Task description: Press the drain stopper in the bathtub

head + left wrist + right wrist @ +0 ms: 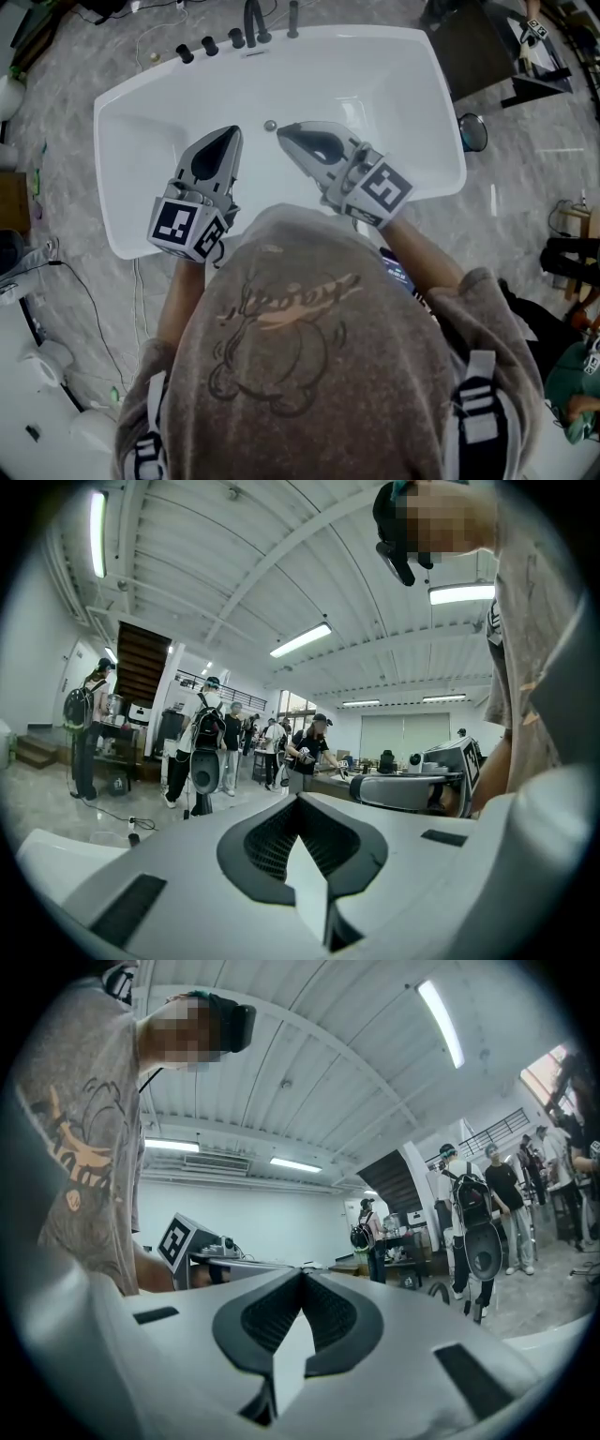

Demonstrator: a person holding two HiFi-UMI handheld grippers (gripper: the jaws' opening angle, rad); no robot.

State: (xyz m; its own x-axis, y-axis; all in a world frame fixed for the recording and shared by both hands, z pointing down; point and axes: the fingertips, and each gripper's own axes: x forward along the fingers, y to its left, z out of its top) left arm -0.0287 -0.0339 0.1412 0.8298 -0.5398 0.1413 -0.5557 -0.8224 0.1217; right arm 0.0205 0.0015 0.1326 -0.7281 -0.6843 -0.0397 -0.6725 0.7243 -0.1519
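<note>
Head view, left of centre: your left tongs (232,133) hang over the white bathtub (403,89), tips aimed at the top of the frame. The jaws are pressed together with nothing in them.

Just right of those tips is the drain stopper (270,125). It's a small round grey metal disc on the tub floor, upper centre of the frame. It lies face up and is round, so it has no long axis. The tub's own long axis runs left to right across the frame.

Your right tongs (282,132) come in from lower right with tips aimed upper left, right beside the stopper. Whether they touch it, you cannot tell. These jaws are also closed and empty. Dark tap knobs (222,41) line the tub's upper rim.

Only the head view shows the tub and stopper. The left gripper view looks past its tip-to-tip jaws at ceiling lights, with standing people (202,738) at left. The right gripper view shows closed jaws too, your grey shirt (75,1147) at left and more people (469,1213) at right.
</note>
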